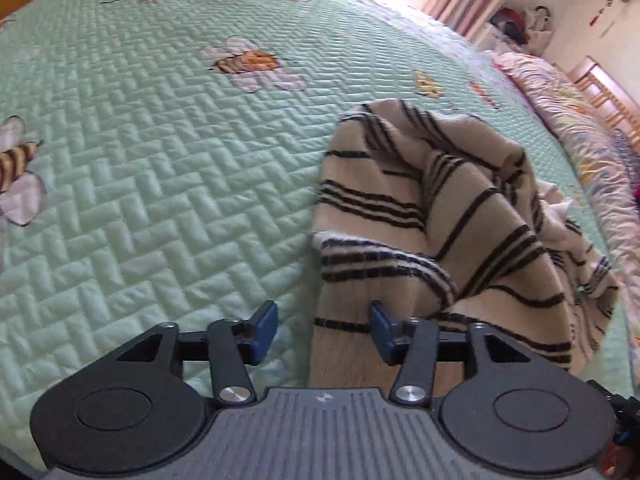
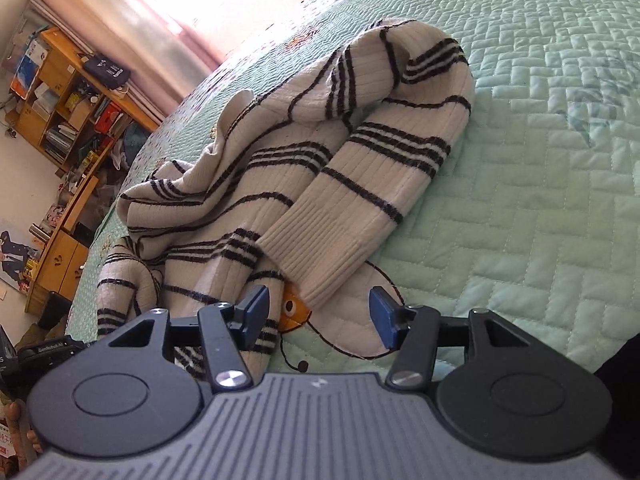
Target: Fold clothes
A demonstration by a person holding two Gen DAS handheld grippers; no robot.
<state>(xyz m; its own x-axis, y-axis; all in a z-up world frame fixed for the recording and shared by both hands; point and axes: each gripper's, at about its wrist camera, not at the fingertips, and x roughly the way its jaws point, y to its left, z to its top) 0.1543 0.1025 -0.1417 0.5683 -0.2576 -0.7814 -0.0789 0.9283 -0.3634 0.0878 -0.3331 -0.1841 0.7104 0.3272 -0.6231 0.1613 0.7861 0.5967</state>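
A cream sweater with black stripes (image 1: 448, 232) lies crumpled on a green quilted bedspread (image 1: 160, 180). My left gripper (image 1: 324, 332) is open above the sweater's left edge, its right finger over the fabric, holding nothing. In the right wrist view the sweater (image 2: 280, 160) is bunched, with a ribbed sleeve cuff (image 2: 324, 256) pointing toward me. My right gripper (image 2: 320, 316) is open just in front of that cuff, and empty.
The bedspread (image 2: 540, 140) carries bee and flower prints. A folded floral quilt (image 1: 568, 120) lies along the bed's far right edge. A wooden desk and shelves (image 2: 68, 92) stand beside the bed, with pink curtains (image 2: 160, 20) at the window.
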